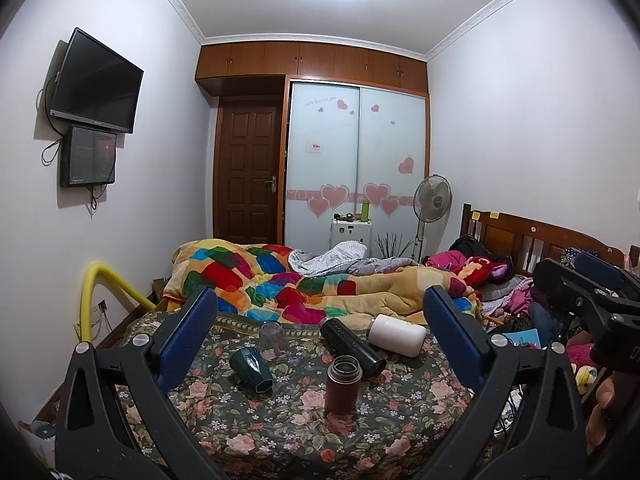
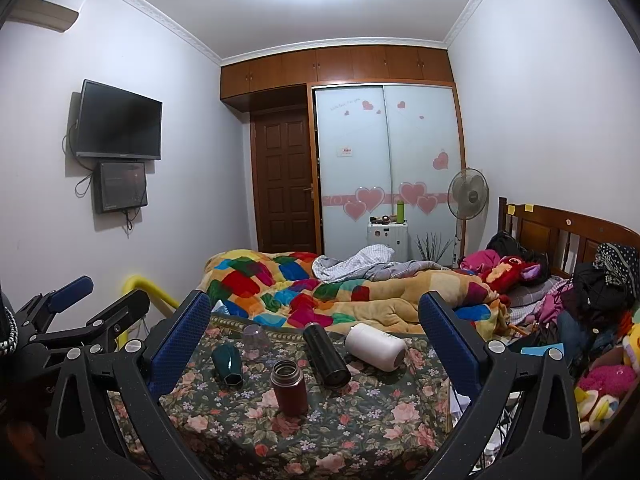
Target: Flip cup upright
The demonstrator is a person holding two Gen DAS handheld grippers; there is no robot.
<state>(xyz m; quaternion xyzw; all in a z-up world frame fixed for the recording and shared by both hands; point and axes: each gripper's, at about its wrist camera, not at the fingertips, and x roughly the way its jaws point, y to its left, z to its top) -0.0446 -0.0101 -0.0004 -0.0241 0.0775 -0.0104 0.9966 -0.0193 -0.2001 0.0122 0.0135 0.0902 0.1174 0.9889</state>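
Note:
Several cups sit on a floral cloth (image 1: 280,432) (image 2: 360,420). A dark red flask (image 1: 343,384) (image 2: 289,387) stands upright, mouth open. A black flask (image 1: 353,347) (image 2: 326,354), a white cup (image 1: 397,335) (image 2: 376,346) and a dark green cup (image 1: 252,369) (image 2: 228,363) lie on their sides. A clear glass (image 1: 272,334) (image 2: 254,338) stands upside down at the back. My left gripper (image 1: 320,308) and right gripper (image 2: 314,312) are both open and empty, held above and in front of the cups.
A bed with a colourful quilt (image 1: 280,280) and piled clothes and toys (image 2: 580,320) lies behind and to the right. A yellow rail (image 1: 100,288) is at the left. A wardrobe, door and fan stand at the far wall.

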